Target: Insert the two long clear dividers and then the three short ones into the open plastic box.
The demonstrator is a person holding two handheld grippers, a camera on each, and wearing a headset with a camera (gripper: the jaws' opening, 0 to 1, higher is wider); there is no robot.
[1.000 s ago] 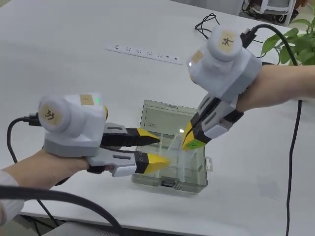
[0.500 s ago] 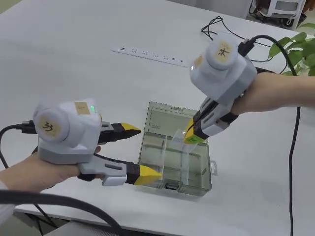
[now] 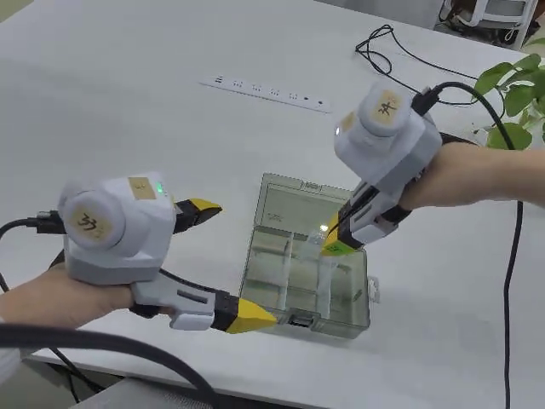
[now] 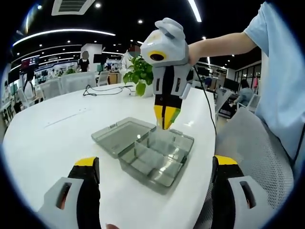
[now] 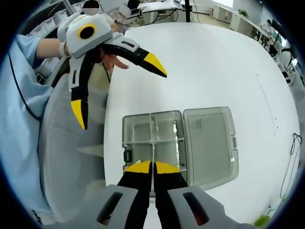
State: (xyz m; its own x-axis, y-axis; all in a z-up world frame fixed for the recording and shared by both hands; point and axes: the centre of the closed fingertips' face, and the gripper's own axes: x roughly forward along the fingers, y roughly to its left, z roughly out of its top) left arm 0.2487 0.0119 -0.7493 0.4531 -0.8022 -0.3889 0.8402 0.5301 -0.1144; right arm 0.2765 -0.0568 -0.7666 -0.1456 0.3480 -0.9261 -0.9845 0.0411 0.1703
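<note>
- Right now my right gripper (image 3: 339, 244) comes in from 2 o'clock over the smoky see-through plastic box (image 3: 336, 322). Its yellow tips point down into the base.
- Its jaws are pressed together on the top edge of a thin clear plastic divider (image 5: 152, 129).
- That divider stands upright inside the base, approx parallel to the hinge side. Can't tell if it's a long or a short one.
- A second clear divider strip (image 5: 167, 140) crosses it at a right angle, so the base is split into compartments.
- The box sits near the table's front edge w/ its flat hinged lid (image 3: 294, 203) folded open, lying flat on the 12 o'clock side of the base.
- My left gripper (image 3: 228, 262) is at 9 o'clock of the box, pointing toward 3 o'clock, jaws spread wide apart.
- Its lower yellow tip is just beside the box's front-left corner; can't tell if it touches. The upper tip is well clear at 10 o'clock.
- In the left gripper view the box lies straight ahead btwn my two open jaws, w/ the right gripper standing vertically over its far side.
- A long white power strip (image 3: 268, 92) lies at 12 o'clock on the white tabletop (image 3: 128, 102), well apart from the box.
- A black cable loop (image 3: 383, 51) is at 1 o'clock, and a green leafy plant (image 3: 511, 94) at 2 o'clock near the table edge.
</note>
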